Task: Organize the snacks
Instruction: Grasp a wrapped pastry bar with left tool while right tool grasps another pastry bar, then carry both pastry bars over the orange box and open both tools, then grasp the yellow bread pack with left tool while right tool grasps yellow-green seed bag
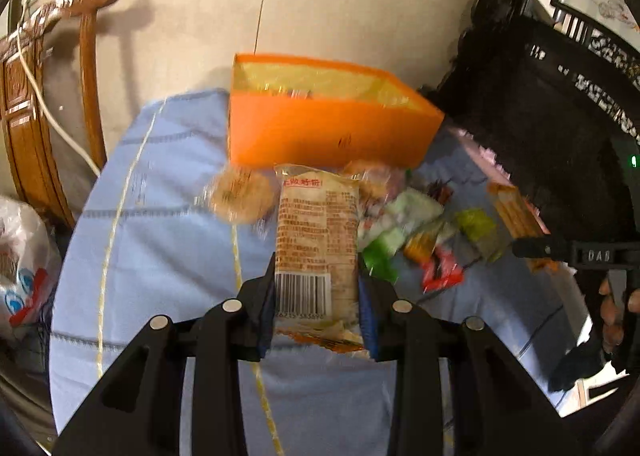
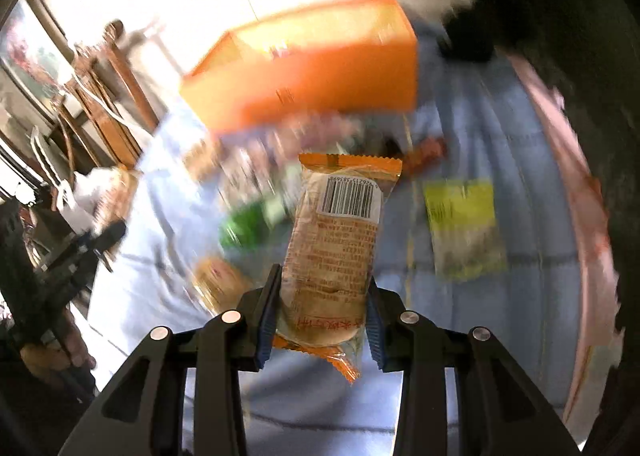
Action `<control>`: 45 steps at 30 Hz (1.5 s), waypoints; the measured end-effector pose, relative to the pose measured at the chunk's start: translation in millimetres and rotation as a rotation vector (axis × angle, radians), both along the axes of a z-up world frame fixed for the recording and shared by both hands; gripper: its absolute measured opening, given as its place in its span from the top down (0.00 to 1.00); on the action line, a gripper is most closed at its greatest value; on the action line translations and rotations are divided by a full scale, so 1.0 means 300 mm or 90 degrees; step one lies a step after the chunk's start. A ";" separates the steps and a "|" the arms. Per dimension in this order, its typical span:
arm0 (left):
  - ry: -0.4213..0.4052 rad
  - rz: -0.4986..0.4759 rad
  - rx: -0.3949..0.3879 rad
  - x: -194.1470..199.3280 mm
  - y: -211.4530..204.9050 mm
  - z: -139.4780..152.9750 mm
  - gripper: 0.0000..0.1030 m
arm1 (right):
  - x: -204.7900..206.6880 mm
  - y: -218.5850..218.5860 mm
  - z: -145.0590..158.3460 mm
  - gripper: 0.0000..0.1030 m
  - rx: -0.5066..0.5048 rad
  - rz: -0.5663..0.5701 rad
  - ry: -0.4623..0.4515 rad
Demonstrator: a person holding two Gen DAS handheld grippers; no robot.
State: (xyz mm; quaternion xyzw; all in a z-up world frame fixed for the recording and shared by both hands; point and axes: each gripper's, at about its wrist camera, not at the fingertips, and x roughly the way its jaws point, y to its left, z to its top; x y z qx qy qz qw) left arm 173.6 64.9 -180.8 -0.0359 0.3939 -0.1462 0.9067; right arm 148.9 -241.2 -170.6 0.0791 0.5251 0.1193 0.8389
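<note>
My left gripper (image 1: 318, 288) is shut on a clear-wrapped biscuit packet (image 1: 318, 240) with red print and a barcode, held above the blue cloth (image 1: 160, 240). An open orange box (image 1: 328, 128) stands just beyond it. My right gripper (image 2: 322, 308) is shut on a like biscuit packet (image 2: 336, 240) with orange ends, also lifted; the orange box (image 2: 312, 84) lies ahead of it. A round wrapped cake (image 1: 240, 194) and a heap of loose snacks (image 1: 420, 240) lie on the cloth in front of the box. The right gripper's tip (image 1: 532, 248) shows at the left view's right edge.
A wooden chair (image 1: 48, 96) stands left of the table, with a white plastic bag (image 1: 20, 264) below it. Dark carved furniture (image 1: 560, 116) fills the right. A yellow-green packet (image 2: 460, 228) lies alone on the cloth at the right. The other gripper (image 2: 92, 244) shows at the left.
</note>
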 end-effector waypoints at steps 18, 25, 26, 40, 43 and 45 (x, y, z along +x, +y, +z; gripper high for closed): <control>-0.173 0.005 -0.007 0.517 -0.135 0.563 0.68 | 0.483 -0.008 0.687 0.64 0.031 -0.014 -0.245; -0.160 0.018 0.022 0.738 -0.206 0.565 0.66 | 0.719 0.021 0.677 0.62 0.028 -0.001 -0.230; -0.156 0.026 0.023 0.786 -0.213 0.551 0.47 | 0.750 0.028 0.650 0.61 0.028 0.008 -0.217; -0.003 0.090 0.011 0.735 -0.056 0.230 0.04 | 0.724 -0.066 0.280 0.38 -0.027 -0.067 -0.094; 0.012 0.068 0.007 0.611 -0.048 0.174 0.04 | 0.616 -0.087 0.194 0.38 -0.046 -0.097 -0.077; 0.024 0.039 0.026 0.504 -0.063 0.116 0.04 | 0.540 -0.104 0.123 0.38 -0.064 -0.111 -0.057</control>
